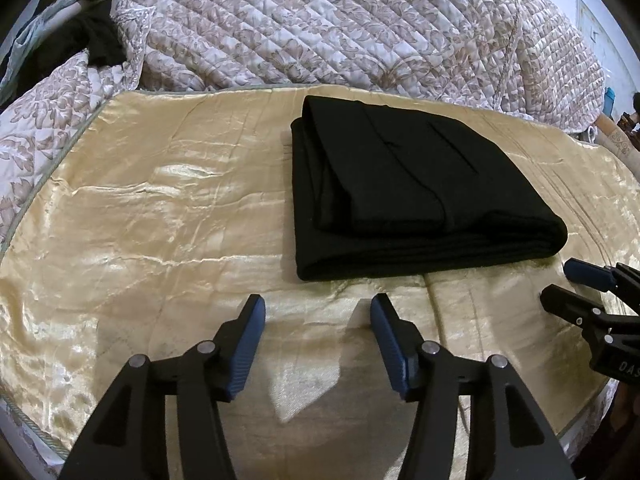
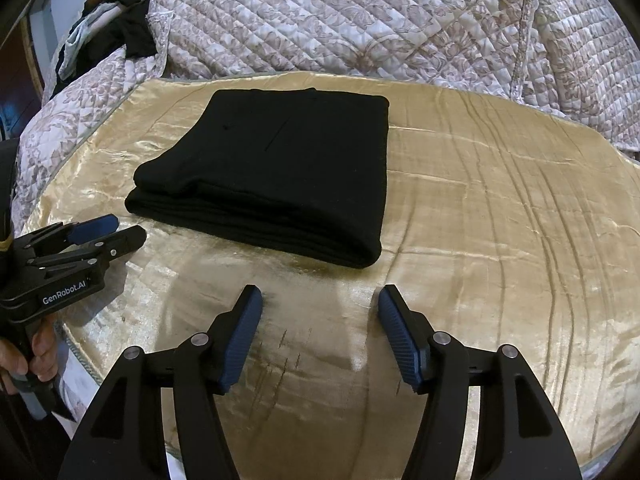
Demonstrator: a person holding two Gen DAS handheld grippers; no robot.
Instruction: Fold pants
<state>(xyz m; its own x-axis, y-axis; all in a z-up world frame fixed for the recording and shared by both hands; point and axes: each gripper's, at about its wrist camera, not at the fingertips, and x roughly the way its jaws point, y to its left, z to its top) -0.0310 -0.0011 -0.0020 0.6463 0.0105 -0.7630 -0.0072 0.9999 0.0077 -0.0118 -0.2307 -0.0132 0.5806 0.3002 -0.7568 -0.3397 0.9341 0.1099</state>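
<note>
left gripper [image 1: 316, 312]: jaws spread wide, holding nothing, over the gold satin bedspread [image 1: 140, 220] | right gripper [image 2: 320, 304]: jaws wide apart, empty, clear of cloth | folded black pants [image 1: 400, 184]: neat stack at 12 o'clock of both, on the satin | quilted floral blanket [image 1: 320, 20] behind
</note>
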